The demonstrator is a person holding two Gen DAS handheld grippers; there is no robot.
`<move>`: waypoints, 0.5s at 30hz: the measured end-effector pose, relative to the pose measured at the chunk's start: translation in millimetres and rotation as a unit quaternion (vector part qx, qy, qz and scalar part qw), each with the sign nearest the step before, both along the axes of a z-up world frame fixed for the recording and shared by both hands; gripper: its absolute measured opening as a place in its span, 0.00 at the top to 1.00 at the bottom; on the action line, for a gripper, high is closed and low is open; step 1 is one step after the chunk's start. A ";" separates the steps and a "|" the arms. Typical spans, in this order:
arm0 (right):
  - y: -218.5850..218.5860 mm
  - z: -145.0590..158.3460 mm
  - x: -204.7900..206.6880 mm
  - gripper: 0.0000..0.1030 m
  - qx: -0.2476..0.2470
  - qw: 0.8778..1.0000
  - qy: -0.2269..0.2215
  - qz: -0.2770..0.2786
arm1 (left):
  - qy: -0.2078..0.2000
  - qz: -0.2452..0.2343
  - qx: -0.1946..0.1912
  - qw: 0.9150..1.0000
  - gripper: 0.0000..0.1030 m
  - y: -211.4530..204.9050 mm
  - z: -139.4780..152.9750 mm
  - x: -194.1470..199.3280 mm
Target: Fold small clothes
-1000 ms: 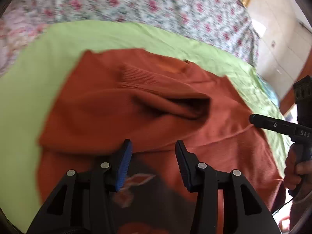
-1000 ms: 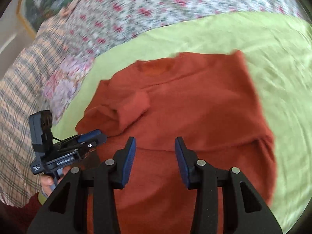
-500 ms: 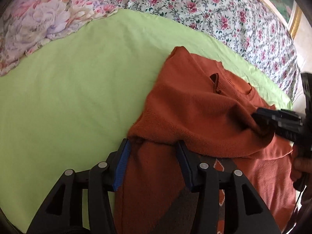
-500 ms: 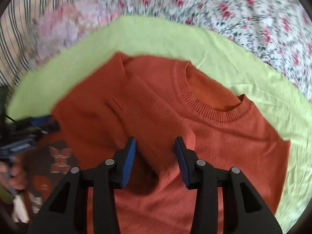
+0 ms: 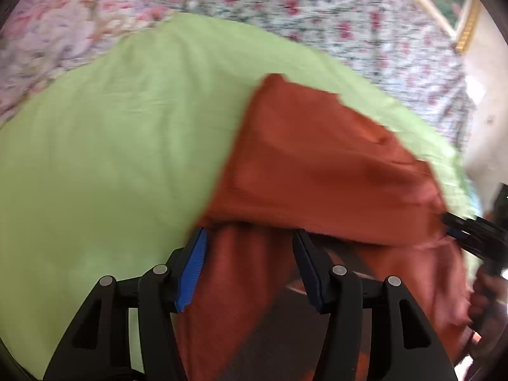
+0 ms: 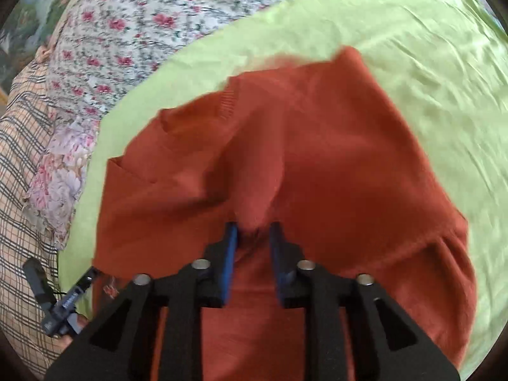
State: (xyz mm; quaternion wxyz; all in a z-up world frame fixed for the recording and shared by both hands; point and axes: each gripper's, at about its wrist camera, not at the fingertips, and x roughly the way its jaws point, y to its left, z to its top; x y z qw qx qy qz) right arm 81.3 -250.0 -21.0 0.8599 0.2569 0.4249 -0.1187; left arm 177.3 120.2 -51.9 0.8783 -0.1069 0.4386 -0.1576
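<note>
1. The left gripper [image 5: 250, 273] stood with its jaws about half apart, having just been opening; a fold of the rust-orange sweater [image 5: 333, 171] lay between its fingers [image 5: 192, 273], and the pads did not appear to press on it.
2. Just under and ahead of those fingers a dark patterned panel [image 5: 317, 327] of the garment showed (blurred, its motif unreadable).
3. The right gripper [image 6: 254, 250] had its jaws narrower, opening slightly after a squeeze; a bunched ridge of the sweater [image 6: 285, 158] ran down between its blue pads [image 6: 229, 263], though blur hid whether they actually pinched it.
4. To the left of the right gripper's fingers, near the frame's lower edge, the other handheld tool showed with a hand [image 6: 71, 327] wrapped on its grip.
5. Beyond both sets of fingers the sweater lay partly doubled over on a lime-green sheet [image 5: 111, 158], one folded edge running diagonally away from the left fingertips, a ribbed cuff or neckband [image 6: 230, 103] lying farther out from the right ones.
6. The green sheet extended left of the left fingers and right of the right fingers.
7. Farthest off were a floral bedcover [image 6: 133, 22], a plaid cloth [image 6: 19, 165] and a gold-edged frame [image 5: 466, 25].
</note>
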 end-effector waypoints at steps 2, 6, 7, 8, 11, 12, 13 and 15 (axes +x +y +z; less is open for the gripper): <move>-9.0 7.0 -5.6 0.59 -0.005 1.000 -0.015 0.000 | -0.015 -0.026 -0.011 0.999 0.44 -0.4 12.7 -6.6; -24.0 16.6 -4.7 0.58 -0.031 0.999 -0.027 -0.013 | -0.043 -0.040 -0.008 0.998 0.33 2.2 36.3 3.2; -29.8 17.5 -6.2 0.58 -0.037 0.999 -0.027 -0.020 | -0.042 -0.037 0.001 0.998 0.32 1.1 37.9 12.5; -33.6 18.6 -6.8 0.58 -0.039 0.998 -0.028 -0.028 | -0.038 -0.036 0.012 0.999 0.32 -1.0 37.3 24.4; -38.3 19.2 -7.5 0.58 -0.046 0.998 -0.032 -0.037 | -0.009 -0.044 0.025 0.999 0.32 -10.0 26.4 69.6; -40.5 16.0 -7.2 0.58 -0.044 0.998 -0.026 -0.039 | 0.000 -0.048 0.027 0.998 0.32 -12.5 22.7 82.1; -43.3 12.7 -8.2 0.58 -0.039 0.998 -0.020 -0.041 | 0.011 -0.054 0.031 0.998 0.32 -17.5 17.3 97.7; -46.3 9.9 -9.7 0.58 -0.031 0.998 -0.019 -0.047 | 0.036 -0.067 0.041 0.996 0.32 -30.1 7.0 130.8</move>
